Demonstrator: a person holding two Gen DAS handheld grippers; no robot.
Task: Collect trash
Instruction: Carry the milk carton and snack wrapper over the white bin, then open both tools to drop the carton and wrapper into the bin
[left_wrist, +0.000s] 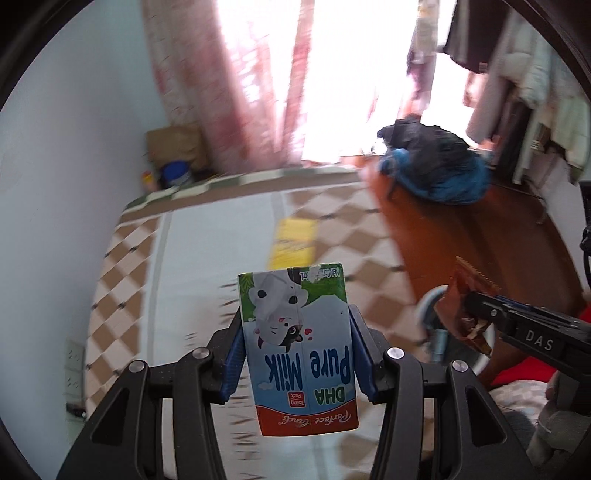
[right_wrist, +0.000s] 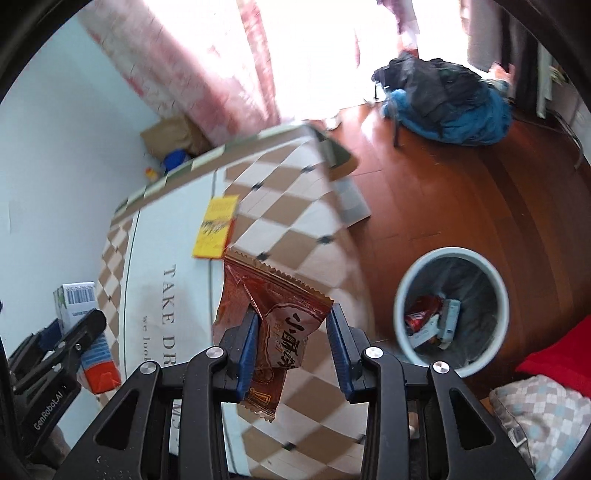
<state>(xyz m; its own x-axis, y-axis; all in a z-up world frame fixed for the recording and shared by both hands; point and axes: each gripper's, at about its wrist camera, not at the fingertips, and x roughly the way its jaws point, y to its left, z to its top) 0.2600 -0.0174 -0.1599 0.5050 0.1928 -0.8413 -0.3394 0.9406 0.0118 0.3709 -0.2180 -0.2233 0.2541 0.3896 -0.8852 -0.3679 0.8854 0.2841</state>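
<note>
Trash in both grippers: left gripper fingers clamp milk carton; right gripper barely pinches snack wrapper, above bed, bin well apart. Risk: thin wrapper slips from loose pinch, drops short of bin.

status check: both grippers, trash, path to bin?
Left gripper shut on milk carton. Right gripper holds snack wrapper loosely, over the bed. Bin on floor, part full, nothing blocking.

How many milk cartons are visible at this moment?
1 for certain: the milk carton clamped upside down in the left gripper above the bed. The bin holds mixed trash; cartons there can't be confirmed.
</note>
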